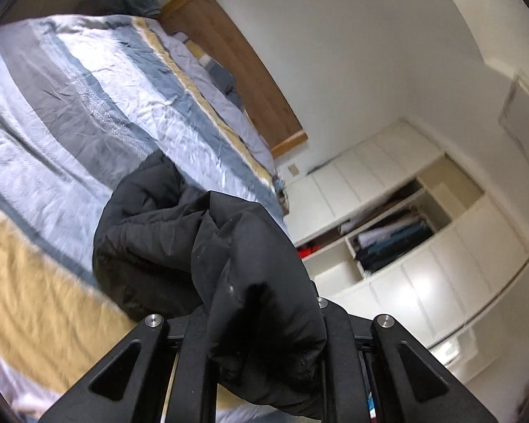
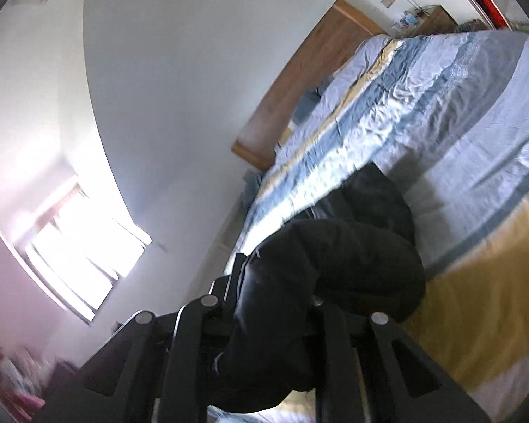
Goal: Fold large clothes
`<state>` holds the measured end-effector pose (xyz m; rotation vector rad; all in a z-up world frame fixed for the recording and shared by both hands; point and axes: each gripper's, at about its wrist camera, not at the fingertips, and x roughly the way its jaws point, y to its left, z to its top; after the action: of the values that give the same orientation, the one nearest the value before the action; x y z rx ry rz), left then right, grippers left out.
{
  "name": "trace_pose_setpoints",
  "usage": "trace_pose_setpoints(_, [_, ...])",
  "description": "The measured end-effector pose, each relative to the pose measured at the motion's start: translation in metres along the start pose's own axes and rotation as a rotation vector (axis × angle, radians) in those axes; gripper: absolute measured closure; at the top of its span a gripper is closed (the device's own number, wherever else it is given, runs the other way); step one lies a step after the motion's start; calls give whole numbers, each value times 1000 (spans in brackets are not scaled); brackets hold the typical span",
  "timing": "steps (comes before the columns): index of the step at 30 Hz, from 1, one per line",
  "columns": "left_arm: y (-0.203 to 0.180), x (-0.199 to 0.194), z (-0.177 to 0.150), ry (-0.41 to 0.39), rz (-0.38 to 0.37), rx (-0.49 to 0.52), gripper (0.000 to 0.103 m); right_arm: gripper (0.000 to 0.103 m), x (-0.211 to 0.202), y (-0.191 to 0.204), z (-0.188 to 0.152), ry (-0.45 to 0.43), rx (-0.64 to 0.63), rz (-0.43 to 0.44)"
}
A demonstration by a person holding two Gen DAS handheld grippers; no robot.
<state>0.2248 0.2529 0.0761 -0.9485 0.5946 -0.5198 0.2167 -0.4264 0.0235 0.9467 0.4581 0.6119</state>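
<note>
A black padded jacket hangs bunched above the striped bed. My left gripper is shut on a thick fold of it, and the cloth covers the fingertips. In the right wrist view the same black jacket bulges over my right gripper, which is shut on another part of it. The jacket's far end trails down toward the bedspread. Both views are tilted and blurred.
A wooden headboard stands against the white wall. White cupboards with an open shelf of folded clothes stand to the right of the bed. A bright window is at the left in the right wrist view.
</note>
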Motion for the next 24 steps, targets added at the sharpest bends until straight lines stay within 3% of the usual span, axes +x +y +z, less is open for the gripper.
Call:
trace_pose_setpoints(5, [22, 36, 43, -32, -16, -139, 89, 88, 35, -19, 35, -65, 124, 40])
trace_pose_setpoints(8, [34, 65, 71, -38, 26, -210, 89, 88, 63, -26, 54, -103, 155, 15])
trace_pose_setpoints(13, [47, 108, 111, -53, 112, -239, 88, 88, 117, -42, 91, -151, 192, -52])
trace_pose_setpoints(19, [77, 171, 151, -31, 235, -265, 86, 88, 191, -59, 132, -126, 107, -285])
trace_pose_setpoints(24, [109, 221, 174, -6, 325, -277, 82, 87, 253, -94, 156, -85, 106, -418])
